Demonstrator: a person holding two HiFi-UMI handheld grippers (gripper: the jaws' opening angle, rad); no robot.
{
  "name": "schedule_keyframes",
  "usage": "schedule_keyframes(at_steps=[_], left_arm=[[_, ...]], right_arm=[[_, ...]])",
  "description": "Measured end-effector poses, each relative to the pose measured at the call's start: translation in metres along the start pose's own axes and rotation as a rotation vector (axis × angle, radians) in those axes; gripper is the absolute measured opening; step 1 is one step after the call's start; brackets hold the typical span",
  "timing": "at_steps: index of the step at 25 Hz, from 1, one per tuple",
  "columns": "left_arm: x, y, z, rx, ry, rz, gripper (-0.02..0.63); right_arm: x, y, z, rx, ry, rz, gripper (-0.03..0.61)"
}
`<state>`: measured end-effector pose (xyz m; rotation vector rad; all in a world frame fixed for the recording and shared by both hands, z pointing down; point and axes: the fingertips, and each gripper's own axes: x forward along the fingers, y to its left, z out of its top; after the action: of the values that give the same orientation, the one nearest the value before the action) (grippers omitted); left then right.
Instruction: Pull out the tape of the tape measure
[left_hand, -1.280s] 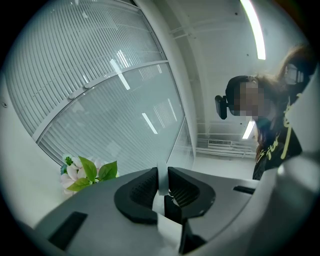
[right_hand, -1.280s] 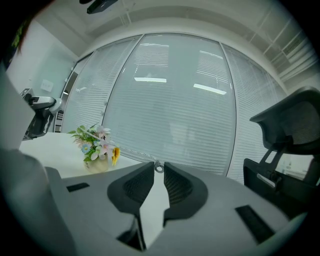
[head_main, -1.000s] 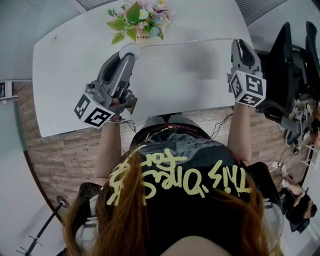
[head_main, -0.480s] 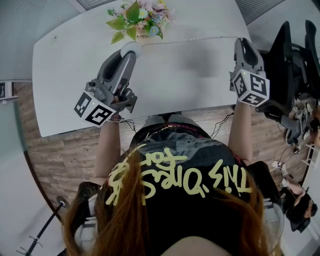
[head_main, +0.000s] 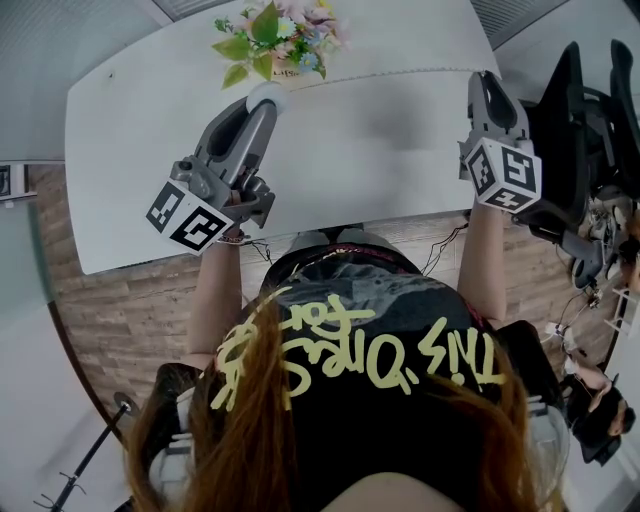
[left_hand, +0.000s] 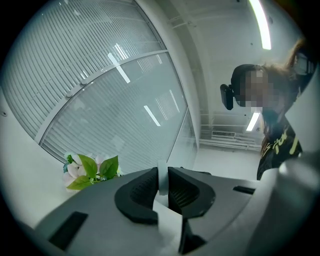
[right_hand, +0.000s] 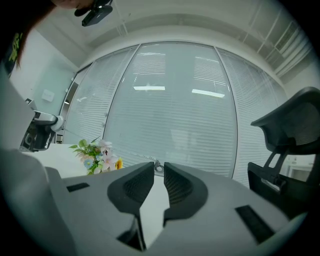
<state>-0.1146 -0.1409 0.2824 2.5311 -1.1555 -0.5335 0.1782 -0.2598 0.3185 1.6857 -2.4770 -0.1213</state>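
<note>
A white round tape measure case (head_main: 260, 96) is held over the white table (head_main: 130, 160), and my left gripper (head_main: 256, 108) is shut on it. In the left gripper view the case's rim (left_hand: 162, 181) shows edge-on between the dark pads of that gripper (left_hand: 163, 175). A thin pale tape (head_main: 380, 79) runs from the case to the right, level above the table. My right gripper (head_main: 481, 84) is shut on the tape's end. In the right gripper view a small metal end tab (right_hand: 158, 166) sits at the tips of that gripper (right_hand: 158, 171).
A pot of artificial flowers (head_main: 280, 38) stands at the table's far edge, just behind the case. A black office chair (head_main: 585, 140) is close to the right of my right gripper. Cables (head_main: 445, 245) hang below the table's near edge.
My right gripper has shifted slightly to the right and farther away, and the tape between the two grippers has grown a little longer. The left gripper has held its place.
</note>
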Motion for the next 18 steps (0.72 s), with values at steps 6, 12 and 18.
schedule_keyframes(at_steps=[6,12,18], left_arm=[[0.0,0.001,-0.002,-0.047,0.0,-0.009,0.058],[0.004,-0.004,-0.003,-0.068,0.002,-0.031,0.058],[0.009,-0.004,-0.002,-0.091,-0.011,-0.04,0.058]], right_arm=[[0.0,0.007,0.006,0.002,-0.015,0.022,0.064],[0.002,0.02,0.013,0.002,-0.033,0.054,0.064],[0.004,0.034,0.016,0.005,-0.041,0.086,0.064]])
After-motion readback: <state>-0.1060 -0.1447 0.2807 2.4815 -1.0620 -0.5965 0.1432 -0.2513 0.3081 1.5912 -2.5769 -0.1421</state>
